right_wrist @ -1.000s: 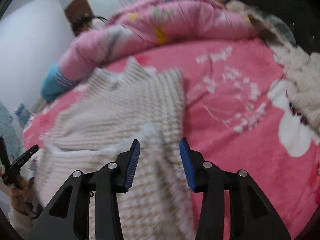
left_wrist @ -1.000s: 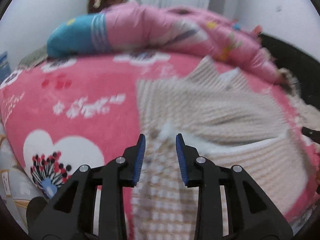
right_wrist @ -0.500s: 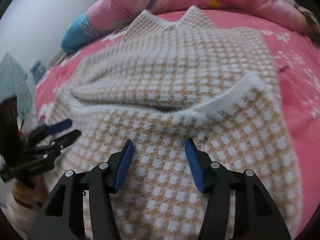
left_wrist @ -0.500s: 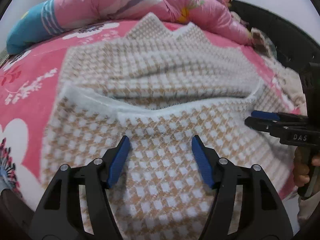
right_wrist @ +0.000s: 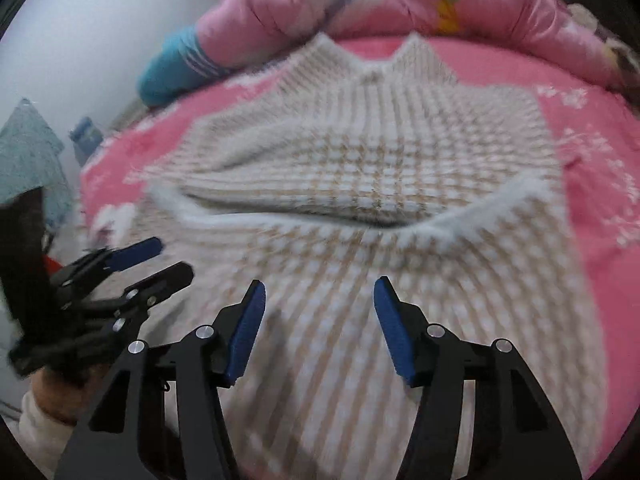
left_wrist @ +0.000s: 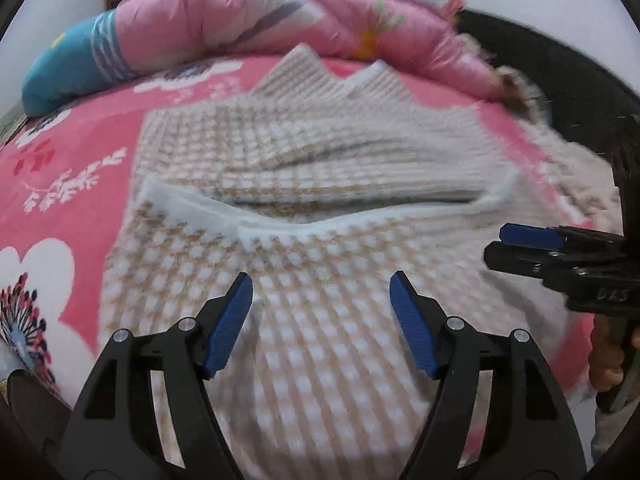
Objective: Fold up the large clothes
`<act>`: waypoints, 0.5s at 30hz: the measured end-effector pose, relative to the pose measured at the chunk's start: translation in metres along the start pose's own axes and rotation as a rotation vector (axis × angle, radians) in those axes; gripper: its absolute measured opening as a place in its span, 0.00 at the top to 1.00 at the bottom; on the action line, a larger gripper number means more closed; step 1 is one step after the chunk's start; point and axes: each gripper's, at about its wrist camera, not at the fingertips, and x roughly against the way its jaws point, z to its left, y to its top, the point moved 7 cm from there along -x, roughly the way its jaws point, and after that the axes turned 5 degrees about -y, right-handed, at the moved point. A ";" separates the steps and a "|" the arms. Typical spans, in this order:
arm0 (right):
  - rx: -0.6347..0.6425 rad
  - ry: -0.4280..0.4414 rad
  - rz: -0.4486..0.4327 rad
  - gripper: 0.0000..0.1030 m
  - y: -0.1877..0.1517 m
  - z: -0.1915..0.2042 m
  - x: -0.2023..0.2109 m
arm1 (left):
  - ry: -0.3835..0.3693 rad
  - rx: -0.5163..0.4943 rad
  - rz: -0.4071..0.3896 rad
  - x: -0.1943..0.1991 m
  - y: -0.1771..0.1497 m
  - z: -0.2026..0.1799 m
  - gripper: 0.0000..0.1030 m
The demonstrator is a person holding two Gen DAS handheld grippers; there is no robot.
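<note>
A beige-and-white checked sweater (left_wrist: 320,160) (right_wrist: 360,152) lies flat on the pink flowered bed cover (left_wrist: 80,168). Its near part is folded over, with a fuzzy white hem (left_wrist: 280,228) running across the middle. My left gripper (left_wrist: 320,280) hovers over the folded near part. Its jaws are opening, with nothing pinched between the blue pads. My right gripper (right_wrist: 320,284) hovers over the same part, its jaws also opening on nothing. Each gripper shows in the other's view: the right gripper (left_wrist: 496,246) at the sweater's right edge, the left gripper (right_wrist: 174,258) at its left edge.
A rolled pink quilt (left_wrist: 240,28) with a blue end lies along the far side of the bed. A fuzzy beige blanket (left_wrist: 576,184) and a dark edge sit at the right. A teal cloth (right_wrist: 28,160) and a blue bottle (right_wrist: 86,136) stand left of the bed.
Both grippers have swung in from the sweater's side edges to above its folded near part. Their jaws have spread wider, the left much more than the right.
</note>
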 end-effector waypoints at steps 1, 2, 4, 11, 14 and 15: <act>0.023 0.003 -0.019 0.46 -0.007 0.005 0.013 | -0.036 -0.025 -0.011 0.011 -0.007 -0.009 0.34; 0.054 -0.003 -0.032 0.46 -0.013 0.009 0.024 | -0.051 -0.037 -0.008 0.013 -0.012 -0.012 0.33; 0.135 -0.057 -0.010 0.46 -0.033 0.016 0.031 | -0.029 -0.057 0.038 0.005 -0.036 -0.015 0.27; 0.100 -0.114 0.084 0.41 -0.056 -0.001 -0.011 | 0.023 -0.020 0.020 -0.010 -0.046 -0.010 0.24; 0.158 -0.159 0.029 0.41 -0.050 0.007 0.022 | -0.013 -0.010 -0.032 0.016 -0.044 -0.016 0.26; 0.181 -0.183 0.006 0.41 -0.052 0.008 0.032 | 0.010 -0.028 -0.041 0.019 -0.046 -0.016 0.26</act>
